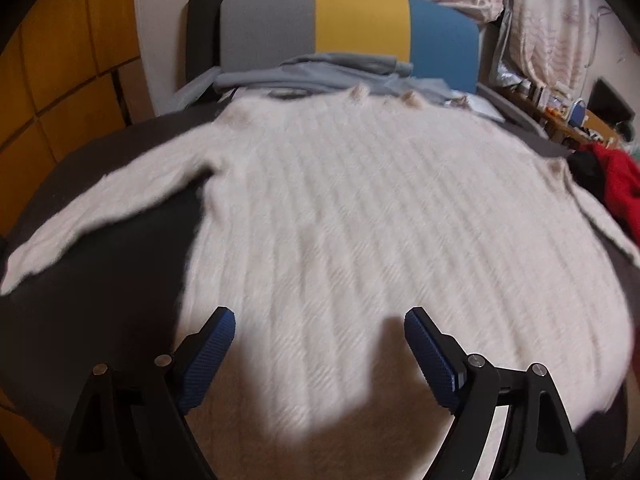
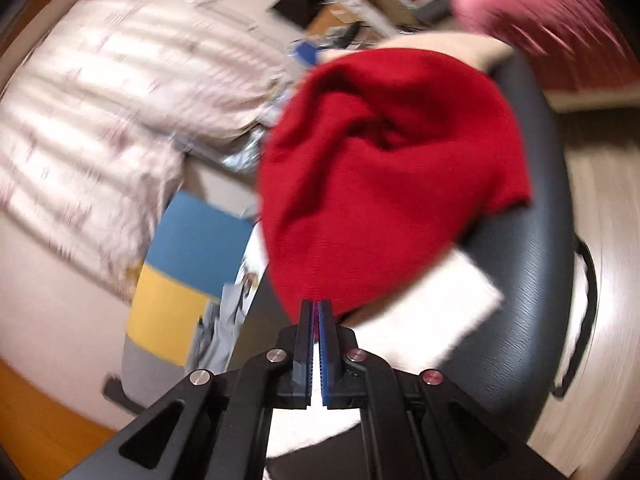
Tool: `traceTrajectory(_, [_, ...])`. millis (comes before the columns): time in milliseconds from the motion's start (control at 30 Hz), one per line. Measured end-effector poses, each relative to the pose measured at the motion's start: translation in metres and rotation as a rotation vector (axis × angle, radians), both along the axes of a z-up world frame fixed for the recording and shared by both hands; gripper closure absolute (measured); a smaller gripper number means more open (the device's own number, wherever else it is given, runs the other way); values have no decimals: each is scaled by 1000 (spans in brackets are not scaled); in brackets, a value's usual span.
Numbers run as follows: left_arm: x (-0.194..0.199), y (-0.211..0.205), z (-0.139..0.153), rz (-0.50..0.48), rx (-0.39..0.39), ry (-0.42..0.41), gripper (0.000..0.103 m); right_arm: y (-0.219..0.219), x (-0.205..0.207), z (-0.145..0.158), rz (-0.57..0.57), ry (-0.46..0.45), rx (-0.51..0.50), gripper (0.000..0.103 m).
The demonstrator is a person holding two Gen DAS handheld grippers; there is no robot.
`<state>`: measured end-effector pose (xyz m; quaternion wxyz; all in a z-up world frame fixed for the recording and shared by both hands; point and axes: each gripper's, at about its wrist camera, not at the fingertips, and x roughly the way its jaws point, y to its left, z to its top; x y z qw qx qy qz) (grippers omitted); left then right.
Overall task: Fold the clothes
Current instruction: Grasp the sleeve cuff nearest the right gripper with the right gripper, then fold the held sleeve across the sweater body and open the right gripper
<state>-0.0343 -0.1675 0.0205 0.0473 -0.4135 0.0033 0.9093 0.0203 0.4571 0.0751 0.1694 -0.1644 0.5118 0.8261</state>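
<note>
A fuzzy cream ribbed sweater (image 1: pixel 380 216) lies spread flat on a dark table (image 1: pixel 120 272), its left sleeve (image 1: pixel 92 220) stretched out to the left. My left gripper (image 1: pixel 318 320) is open and empty, just above the sweater's lower body. In the right wrist view, a crumpled red garment (image 2: pixel 384 168) lies on the table's black edge (image 2: pixel 532 280), partly over a cream sleeve end (image 2: pixel 440 312). My right gripper (image 2: pixel 316 308) is shut, its tips at the red garment's near edge; whether cloth is pinched is unclear. The red garment also shows in the left wrist view (image 1: pixel 616 184).
A grey, yellow and blue cushion (image 1: pixel 352 28) stands at the table's far side with light blue clothes (image 1: pixel 320 72) piled in front of it. Pale patterned bedding (image 2: pixel 120 112) hangs behind. A cluttered desk (image 1: pixel 572 112) is at the right. Wood floor (image 2: pixel 600 184) lies beyond the table edge.
</note>
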Motion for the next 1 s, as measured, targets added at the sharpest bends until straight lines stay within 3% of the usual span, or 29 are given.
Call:
traceTrajectory(67, [-9,12,10,-12,-19,41,15,-9,-13,-6,118,-5,-78,95])
traceTrajectory(100, [-14,16,10,-14,-28,44,15,-14,-19,-12,148,-24,-125,81])
traceTrajectory(133, [-17,16,8,-13,-30,40,15,-16,-22,-21,156,-59,-166,75])
traceTrajectory(167, [-19,17,6,-12,-31,36,15,-19,-23,-30,145,-118,-191,75])
traceTrajectory(267, [-28,19,-1,-9,-35,25,15,-11,-11,-54,18,-307,-184,75])
traceTrajectory(367, [-36,22,-8,-5,-38,13,15,13,3,-65,-136,-405,-170,73])
traceTrajectory(500, [-47,24,-17,-1,-44,-3,11,39,-3,-65,-231,-366,-160,68])
traceTrajectory(633, [-54,25,-25,7,-34,-16,7,43,-28,-67,-203,-335,-85,68])
traceTrajectory(700, [-53,25,-26,9,-30,-17,6,46,-40,-73,-160,-311,-70,92])
traceTrajectory(800, [-51,24,-26,8,-29,-13,5,44,-51,-80,-119,-241,-133,96])
traceTrajectory(867, [-50,24,-27,10,-27,-8,4,35,-56,-72,-98,-192,-118,96])
traceTrajectory(1000, [-49,25,-27,15,-21,-4,3,-10,-86,-22,39,-101,44,96])
